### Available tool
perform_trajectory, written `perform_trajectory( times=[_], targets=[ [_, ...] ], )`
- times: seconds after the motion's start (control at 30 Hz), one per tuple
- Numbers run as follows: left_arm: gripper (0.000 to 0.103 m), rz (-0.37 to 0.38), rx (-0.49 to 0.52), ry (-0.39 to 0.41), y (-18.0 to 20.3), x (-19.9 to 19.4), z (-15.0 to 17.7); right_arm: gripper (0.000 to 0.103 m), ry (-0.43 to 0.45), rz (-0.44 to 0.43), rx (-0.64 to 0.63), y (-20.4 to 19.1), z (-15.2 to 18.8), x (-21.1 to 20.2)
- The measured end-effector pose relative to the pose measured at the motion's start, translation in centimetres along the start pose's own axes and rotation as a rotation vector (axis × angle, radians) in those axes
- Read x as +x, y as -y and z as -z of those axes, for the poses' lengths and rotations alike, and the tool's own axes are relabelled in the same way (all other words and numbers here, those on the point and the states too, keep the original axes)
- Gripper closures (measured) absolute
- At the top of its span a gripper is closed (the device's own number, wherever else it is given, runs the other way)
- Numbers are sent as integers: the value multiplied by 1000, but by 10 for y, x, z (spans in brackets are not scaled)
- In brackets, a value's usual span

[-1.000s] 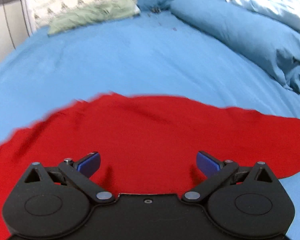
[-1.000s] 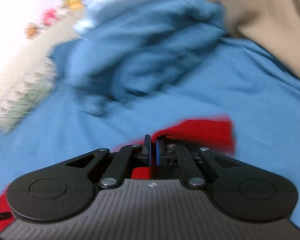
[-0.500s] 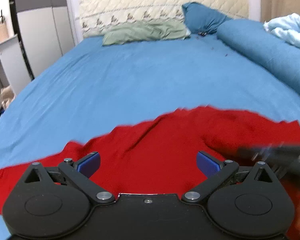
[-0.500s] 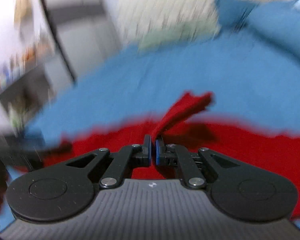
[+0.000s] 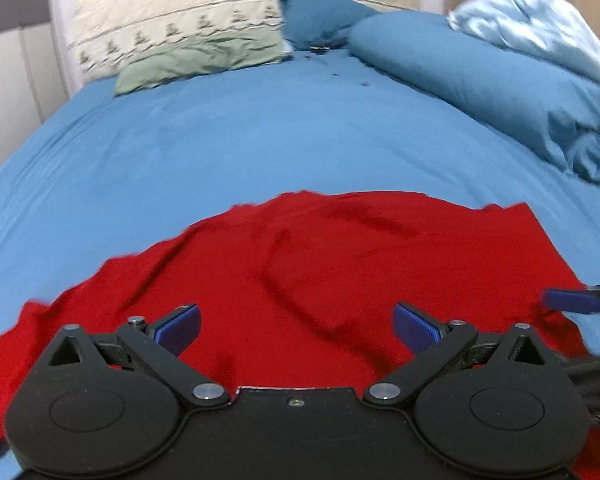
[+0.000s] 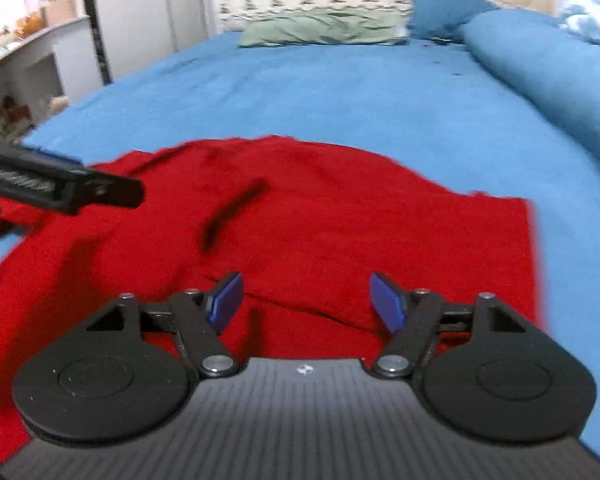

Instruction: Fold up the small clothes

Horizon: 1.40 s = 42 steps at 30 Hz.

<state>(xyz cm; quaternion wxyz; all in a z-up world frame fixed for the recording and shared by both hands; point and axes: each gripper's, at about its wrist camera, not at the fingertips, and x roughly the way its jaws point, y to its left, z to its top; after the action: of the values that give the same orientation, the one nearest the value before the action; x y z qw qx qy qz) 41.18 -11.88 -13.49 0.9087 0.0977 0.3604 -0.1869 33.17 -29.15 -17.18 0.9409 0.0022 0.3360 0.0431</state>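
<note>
Nearby, green pillow (image 5: 204, 60), rolled duvet (image 5: 480, 80); red garment (image 5: 320, 264)

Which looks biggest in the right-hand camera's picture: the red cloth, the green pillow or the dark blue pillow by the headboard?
1. Red garment, much the largest in the picture, though it lies nearest the camera.
2. Green pillow.
3. Dark blue pillow, partly hidden by the rolled blue duvet, so its real size is unsure.

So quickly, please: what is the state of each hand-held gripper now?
Left hand-held gripper: open, holding nothing, above the red garment.
Right hand-held gripper: open, holding nothing.
</note>
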Motion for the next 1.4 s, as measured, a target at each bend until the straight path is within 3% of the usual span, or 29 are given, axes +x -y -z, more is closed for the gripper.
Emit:
perform_trajectory(
  times=[0.07,0.2,0.23,0.3,0.4,0.5,0.6,0.7,0.77,0.8,0.83,0.87,1.0,1.13,1.23,1.4],
  targets=[
    [2,13,2,-9,13,18,-2,11,-3,65,-12,12,7,-10],
    [33,-26,-47,-77,15,58,-3,10,13,146,-8,33,31,-27],
    [35,-33,-80,-89,10,62,1,10,18,160,4,37,37,-28],
    [35,-40,-154,-72,-5,59,9,10,26,181,32,44,46,-28],
    [30,-127,-239,-8,-26,43,23,10,5,183,78,54,52,-24],
    [28,-107,-284,25,-40,34,37,10,2,179,118,65,50,-29],
    [28,-38,-317,14,-45,38,47,9,9,170,148,67,48,-28],
    [29,-35,-326,31,-45,42,48,8,9,173,150,67,49,-28],
    [42,-33,-345,40,-46,41,52,7,7,173,143,67,50,-25],
    [70,-27,-353,39,-48,42,51,6,5,175,142,66,50,-23],
    [88,-15,-358,35,-43,40,48,5,4,177,142,66,50,-22],
    [93,11,-364,40,-44,40,44,4,4,178,141,66,51,-20],
    [93,-43,-331,155,-46,11,25,4,10,216,131,63,50,-9],
    [93,-150,-327,282,-74,-26,14,4,-4,242,106,57,42,5],
    [93,-202,-302,298,-94,-36,19,4,-18,276,50,47,33,16],
    [93,-231,-298,239,-112,-25,45,4,-29,323,51,45,23,33]
  ],
)
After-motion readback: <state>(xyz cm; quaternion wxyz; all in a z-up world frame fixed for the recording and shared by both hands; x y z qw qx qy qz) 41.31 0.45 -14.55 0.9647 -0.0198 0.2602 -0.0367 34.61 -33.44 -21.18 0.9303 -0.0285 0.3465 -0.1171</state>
